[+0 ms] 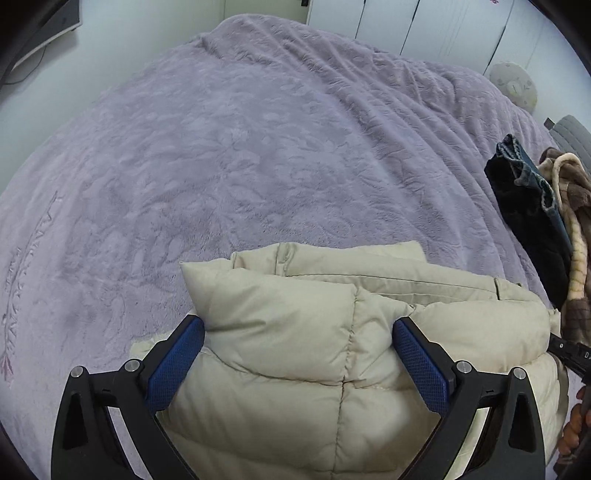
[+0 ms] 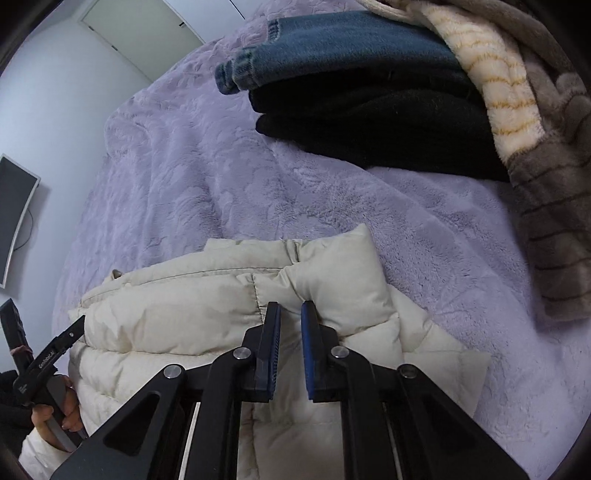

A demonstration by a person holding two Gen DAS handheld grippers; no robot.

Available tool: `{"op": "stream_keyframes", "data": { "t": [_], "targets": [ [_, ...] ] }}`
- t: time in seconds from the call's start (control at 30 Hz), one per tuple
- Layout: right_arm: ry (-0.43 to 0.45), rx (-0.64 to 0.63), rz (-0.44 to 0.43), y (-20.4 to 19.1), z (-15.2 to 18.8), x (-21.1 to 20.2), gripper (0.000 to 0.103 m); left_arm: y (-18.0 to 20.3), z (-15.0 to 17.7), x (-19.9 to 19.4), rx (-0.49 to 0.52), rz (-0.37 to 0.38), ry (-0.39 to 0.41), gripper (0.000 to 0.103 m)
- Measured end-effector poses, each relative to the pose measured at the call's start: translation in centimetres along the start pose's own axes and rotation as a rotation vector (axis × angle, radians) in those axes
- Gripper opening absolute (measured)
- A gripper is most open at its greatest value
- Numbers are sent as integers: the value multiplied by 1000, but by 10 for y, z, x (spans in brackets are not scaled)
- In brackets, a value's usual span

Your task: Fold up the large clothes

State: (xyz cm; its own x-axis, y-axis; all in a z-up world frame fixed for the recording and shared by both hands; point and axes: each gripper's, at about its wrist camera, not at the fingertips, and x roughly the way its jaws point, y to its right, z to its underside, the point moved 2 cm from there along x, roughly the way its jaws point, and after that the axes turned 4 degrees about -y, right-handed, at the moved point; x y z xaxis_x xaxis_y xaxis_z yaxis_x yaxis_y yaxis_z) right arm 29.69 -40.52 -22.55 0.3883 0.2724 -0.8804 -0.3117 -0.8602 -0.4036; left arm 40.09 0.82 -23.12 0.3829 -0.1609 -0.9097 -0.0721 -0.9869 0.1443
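Cream puffer jacket (image 1: pixel 325 332) is lying folded in a thick bundle on the lilac plush blanket (image 1: pixel 229 155) near the bed's front edge. In the left wrist view, the left gripper (image 1: pixel 299 354) is reaching forward over the bundle with its blue pads (image 1: pixel 173 369) spread wide, one at each side of a puffy fold, clamping nothing. The blanket is stretching away toward white wardrobe doors (image 1: pixel 424 26), and a pile of dark and brown clothes (image 1: pixel 535 206) is sitting at the right edge.

In the right wrist view, the right gripper (image 2: pixel 290 347) is pointing down at the jacket's (image 2: pixel 207 310) upper fold, its jaws drawn close with only a narrow gap; whether fabric is being pinched I cannot tell. Folded jeans (image 2: pixel 332 51) are resting on black garments (image 2: pixel 369 125) beyond, beside a striped fleece (image 2: pixel 554 206). A monitor (image 2: pixel 14 218) is hanging on the wall at left.
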Motion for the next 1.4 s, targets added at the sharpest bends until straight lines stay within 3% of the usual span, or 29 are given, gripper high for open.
{"op": "stream_keyframes", "data": {
  "t": [0.27, 0.63, 0.77, 0.83, 0.87, 1.13, 1.27, 1.4],
  "targets": [
    [-19, 73, -52, 15, 1, 15, 8, 0, 2, 12, 8, -11, -25, 103],
    [1, 66, -51, 3, 13, -31, 13, -21, 10, -44, -48, 56, -7, 103],
    [14, 81, -85, 1, 30, -54, 20, -37, 35, -72, -54, 72, -3, 103],
    [18, 92, -105, 1, 43, -64, 57, -47, 53, -82, -74, 89, -20, 103],
    [23, 93, -119, -1, 50, -69, 63, -52, 62, -87, -87, 98, -31, 103],
    [-29, 127, -225, -9, 125, -99, 64, -84, 145, -114, -215, 161, -95, 103],
    [-84, 195, -283, -3, 171, -100, 64, -94, 180, -106, -332, 267, -159, 103],
    [-137, 272, -312, 8, 204, -86, 64, -94, 196, -89, -375, 295, -182, 103]
  ]
}}
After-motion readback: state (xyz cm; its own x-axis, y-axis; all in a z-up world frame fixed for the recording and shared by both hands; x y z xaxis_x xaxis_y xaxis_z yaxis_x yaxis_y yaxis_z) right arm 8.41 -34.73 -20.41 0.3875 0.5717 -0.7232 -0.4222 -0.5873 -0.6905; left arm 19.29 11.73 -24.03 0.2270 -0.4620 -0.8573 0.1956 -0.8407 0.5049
